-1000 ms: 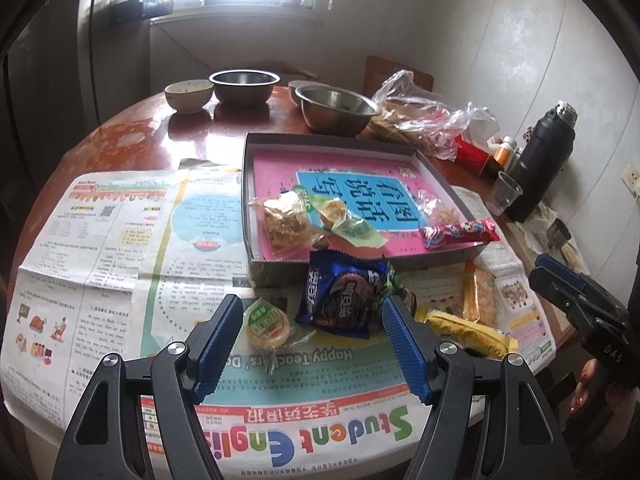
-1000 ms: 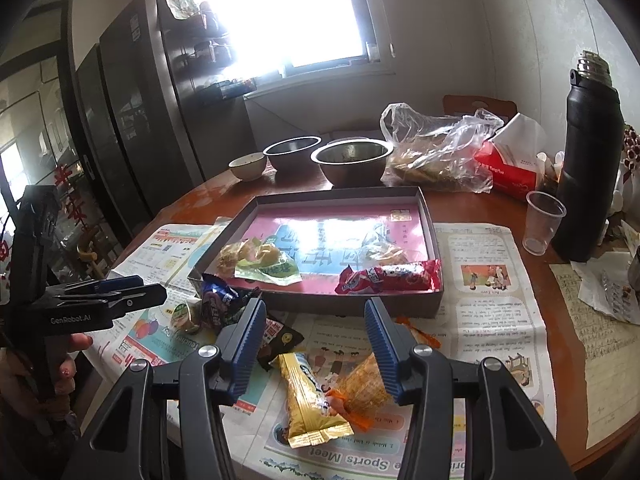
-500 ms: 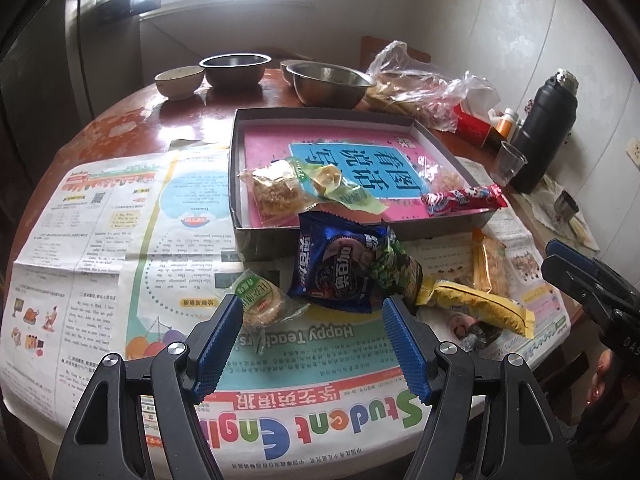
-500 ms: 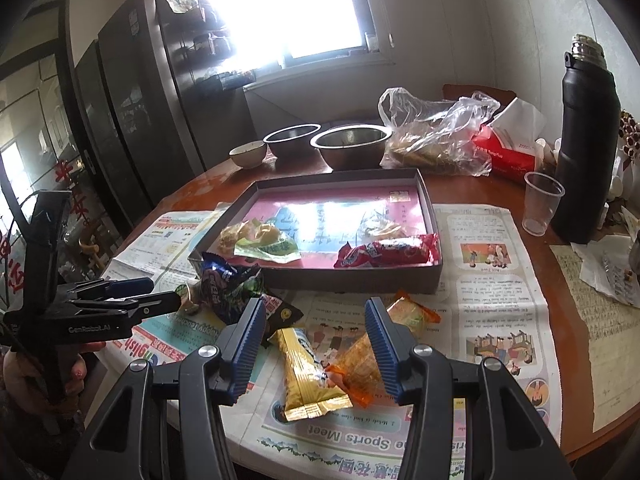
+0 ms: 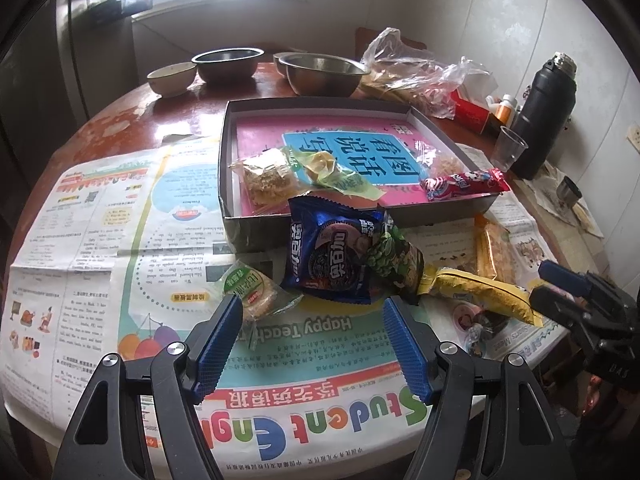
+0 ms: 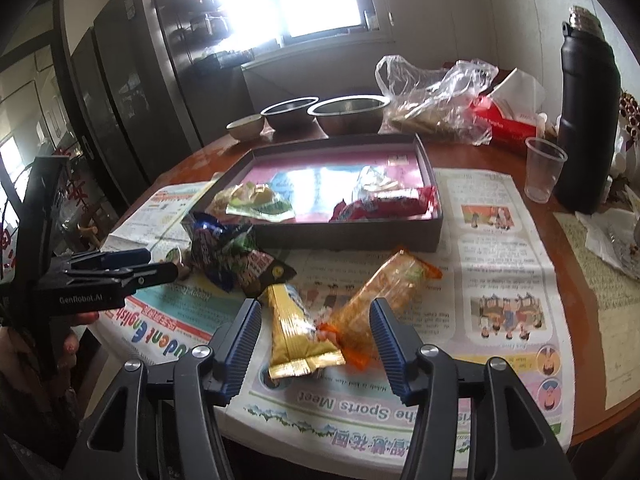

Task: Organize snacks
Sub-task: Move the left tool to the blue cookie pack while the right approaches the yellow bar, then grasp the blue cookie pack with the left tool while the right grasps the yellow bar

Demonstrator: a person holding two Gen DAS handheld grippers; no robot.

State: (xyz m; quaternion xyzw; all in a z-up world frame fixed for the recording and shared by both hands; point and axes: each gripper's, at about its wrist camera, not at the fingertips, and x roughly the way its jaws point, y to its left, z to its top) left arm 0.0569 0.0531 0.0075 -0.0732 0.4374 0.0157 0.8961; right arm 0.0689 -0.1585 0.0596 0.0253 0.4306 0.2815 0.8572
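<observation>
A shallow grey box (image 5: 256, 232) (image 6: 352, 236) with a pink printed floor holds several snack packets and a red one (image 5: 464, 184) lying over its front rim. In front of it on the newspaper lie a blue cookie pack (image 5: 328, 252), a green packet (image 5: 396, 260), a round biscuit (image 5: 250, 290), a yellow bar (image 6: 296, 328) and an orange packet (image 6: 384, 292). My left gripper (image 5: 312, 312) hovers open just short of the blue pack and the biscuit. My right gripper (image 6: 316, 316) hangs over the yellow and orange packets, its jaws opening, pads touching neither.
Steel bowls (image 5: 324, 72) and a small ceramic bowl (image 5: 172, 78) stand behind the box. A plastic bag (image 6: 436, 100), a red tissue pack (image 6: 504, 120), a clear cup (image 6: 544, 168) and a black flask (image 6: 588, 120) crowd the right. A tall fridge (image 6: 128, 72) stands left. The table edge runs below the newspaper.
Both grippers have sunk closer to the snacks on the newspaper. The right jaws stand a little wider than before. Nothing has been picked up.
</observation>
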